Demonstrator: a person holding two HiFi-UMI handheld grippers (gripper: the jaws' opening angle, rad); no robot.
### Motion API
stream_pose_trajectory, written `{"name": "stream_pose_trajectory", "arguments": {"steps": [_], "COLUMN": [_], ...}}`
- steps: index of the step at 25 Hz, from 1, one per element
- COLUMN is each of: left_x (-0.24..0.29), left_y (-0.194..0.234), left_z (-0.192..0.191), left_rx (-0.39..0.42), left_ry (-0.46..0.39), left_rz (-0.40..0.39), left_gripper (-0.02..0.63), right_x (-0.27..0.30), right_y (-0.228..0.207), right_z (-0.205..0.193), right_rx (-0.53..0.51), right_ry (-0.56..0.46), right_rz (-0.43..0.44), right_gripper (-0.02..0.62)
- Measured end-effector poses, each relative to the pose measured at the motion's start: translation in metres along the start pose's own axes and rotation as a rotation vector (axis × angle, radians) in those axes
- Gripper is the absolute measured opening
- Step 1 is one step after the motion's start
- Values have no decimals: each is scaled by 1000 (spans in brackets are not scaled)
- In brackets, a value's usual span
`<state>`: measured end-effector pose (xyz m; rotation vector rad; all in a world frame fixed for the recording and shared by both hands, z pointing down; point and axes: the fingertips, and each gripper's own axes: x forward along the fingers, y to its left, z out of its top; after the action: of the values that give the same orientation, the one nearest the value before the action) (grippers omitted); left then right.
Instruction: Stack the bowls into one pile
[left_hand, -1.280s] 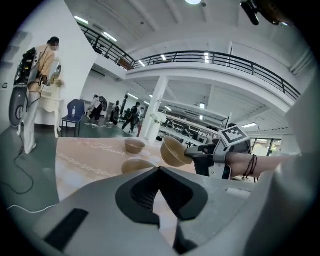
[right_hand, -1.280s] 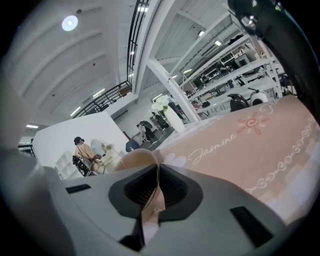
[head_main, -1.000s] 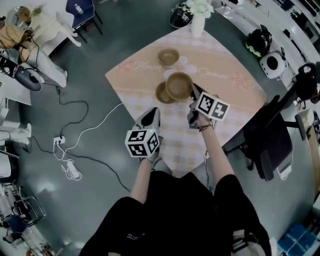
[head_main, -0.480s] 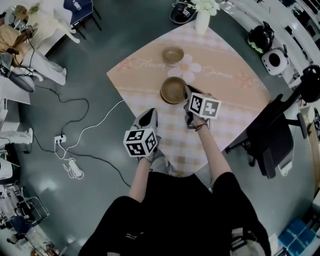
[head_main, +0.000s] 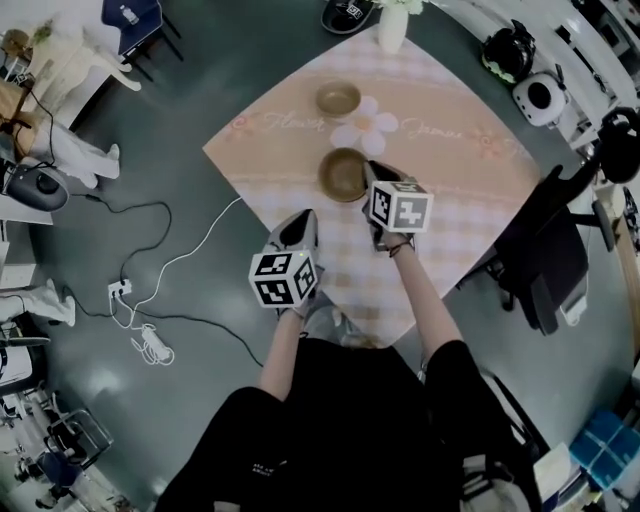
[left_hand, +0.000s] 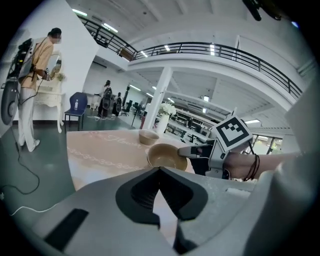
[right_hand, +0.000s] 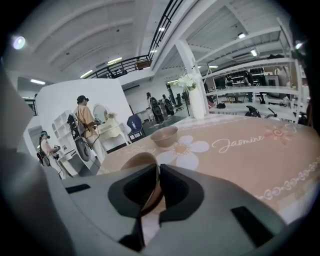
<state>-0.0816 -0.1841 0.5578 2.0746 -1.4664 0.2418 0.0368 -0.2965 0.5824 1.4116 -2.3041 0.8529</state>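
Note:
Two tan bowls sit nested as one pile (head_main: 344, 174) near the middle of the pink-clothed table (head_main: 450, 190). My right gripper (head_main: 368, 172) grips the top bowl's right rim. In the right gripper view that rim (right_hand: 137, 161) stands between the pads, and the jaws are opening. A third, smaller-looking tan bowl (head_main: 338, 98) stands apart, farther back by a printed flower. The left gripper (head_main: 300, 225) hovers over the table's near-left part, shut and empty, its tips (left_hand: 160, 170) meeting. From there I see the pile (left_hand: 166, 156) and the far bowl (left_hand: 149, 136).
A white vase of flowers (head_main: 392, 25) stands at the table's far corner. A black office chair (head_main: 545, 260) is close to the table's right edge. Cables and a power strip (head_main: 130, 295) lie on the floor at the left. People stand in the background at the left.
The bowl in my right gripper has come down and left onto the bowl that lay on the table; they are now nested. The left gripper has shifted only slightly.

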Motion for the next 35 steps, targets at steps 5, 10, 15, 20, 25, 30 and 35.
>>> {"name": "stream_pose_trajectory", "arguments": {"steps": [5,10,15,20,25,30,35], "left_x": [2,1,2,5,11,17,22], "left_y": [1,7,11,16,19,21,27], "left_z": [3,7,10,12,12,13,15], "left_rx": [-1,1,9,17,23,36,48], "left_ry": [4,3,6,19,38,56,64], "left_rz": [-27,-41,-60,-82,-113,-146,-173], "left_gripper": [-3,-3,-3,-3,-3,-3,-3], "right_x": [-1,0,1,4,10,12,14], "right_y": [1,-2,-6,-7,-13,-15,-15], "right_z": [-1,-5,-14,-21,-32,-36,-36], "right_rx": [-64,-110,-47,72,130,190,208], "right_ry": [4,-1,9,37,78,95,92], "right_rz": [-35,-70,-78,-82,-114,-127,-153], "right_gripper": [12,54,94,121,119,55,15]}}
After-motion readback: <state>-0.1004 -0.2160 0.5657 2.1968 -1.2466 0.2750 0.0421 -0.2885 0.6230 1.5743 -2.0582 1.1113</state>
